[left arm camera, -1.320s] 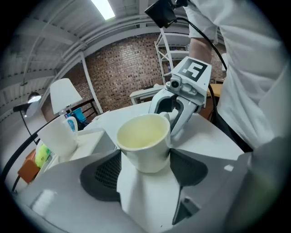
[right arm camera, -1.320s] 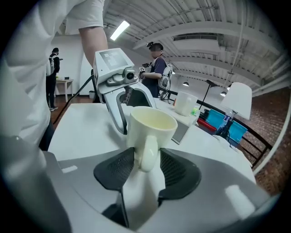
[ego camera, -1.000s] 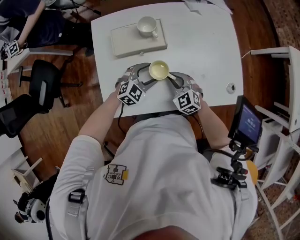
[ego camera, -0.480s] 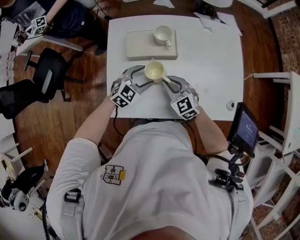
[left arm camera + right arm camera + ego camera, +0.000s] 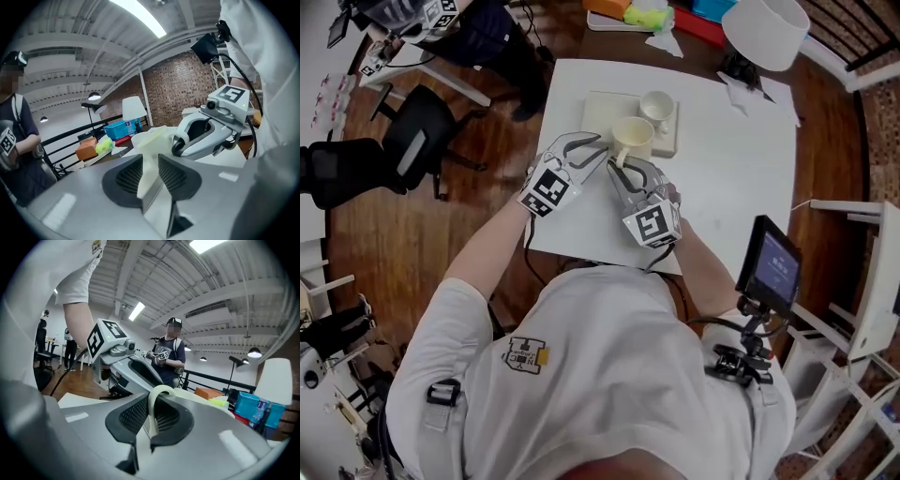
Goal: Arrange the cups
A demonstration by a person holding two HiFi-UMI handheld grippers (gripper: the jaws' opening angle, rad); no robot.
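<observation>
Finding: I hold the cream cup point(image 5: 633, 134) in both tools. My left gripper point(image 5: 598, 150) has just been closing its jaws and now pinches the cup's wall from the side. My right gripper point(image 5: 622, 167) has also just been closing, and it stands narrow, clamped on the handle point(image 5: 158, 397). The cup appears lifted, over the near edge of the tray point(image 5: 598, 111) and just beside the white cup point(image 5: 656, 105) that stands on it. Risks, as I judge them: the left grip bites only a thin strip of wall, so a small twist between my two hands could lever the cup loose. The thin handle loop could slip in the right jaws. Lowering too near the white cup could knock it or chip a rim. If the base lands across the tray's edge, the cup could tip. Surroundings: the table point(image 5: 731, 159) is otherwise open to the right. A lamp point(image 5: 766, 28) and coloured boxes point(image 5: 630, 11) stand at the far end, well apart. Only the white cup crowds the landing spot.
</observation>
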